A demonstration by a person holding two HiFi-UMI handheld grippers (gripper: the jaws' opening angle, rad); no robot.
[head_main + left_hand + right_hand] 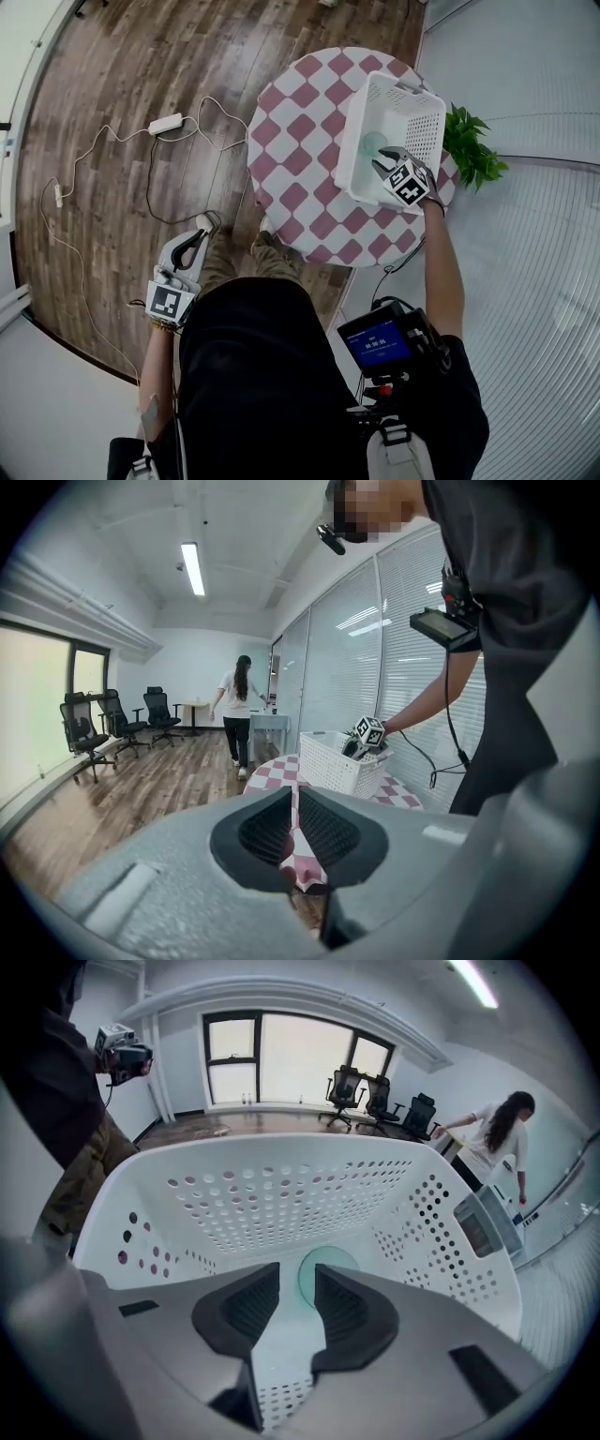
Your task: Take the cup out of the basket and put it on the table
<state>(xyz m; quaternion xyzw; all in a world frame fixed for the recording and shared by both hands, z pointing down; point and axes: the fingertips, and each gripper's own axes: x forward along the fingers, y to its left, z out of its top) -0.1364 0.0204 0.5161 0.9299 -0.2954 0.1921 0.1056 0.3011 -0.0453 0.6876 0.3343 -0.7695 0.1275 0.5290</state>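
- The white perforated plastic basket [427, 117] stands on the round counter with the pink-and-white checked cloth [291, 122], at its edge beside a green leafy plant [473, 145]
- The pale green translucent cup [375, 143] lies inside the basket, on its floor near the far wall, with a round end turned toward the right gripper view
- The right claw [382, 161] reaches down into the basket over its near rim; its jaws stand wide apart, and the cup shows in the gap beyond them, untouched
- The left claw [200, 228] hangs low over the wooden floor, well away from the basket; its jaws are drawn nearly together with nothing between them
- A white cable with an adapter block [165, 123] trails across the floor, far from the basket
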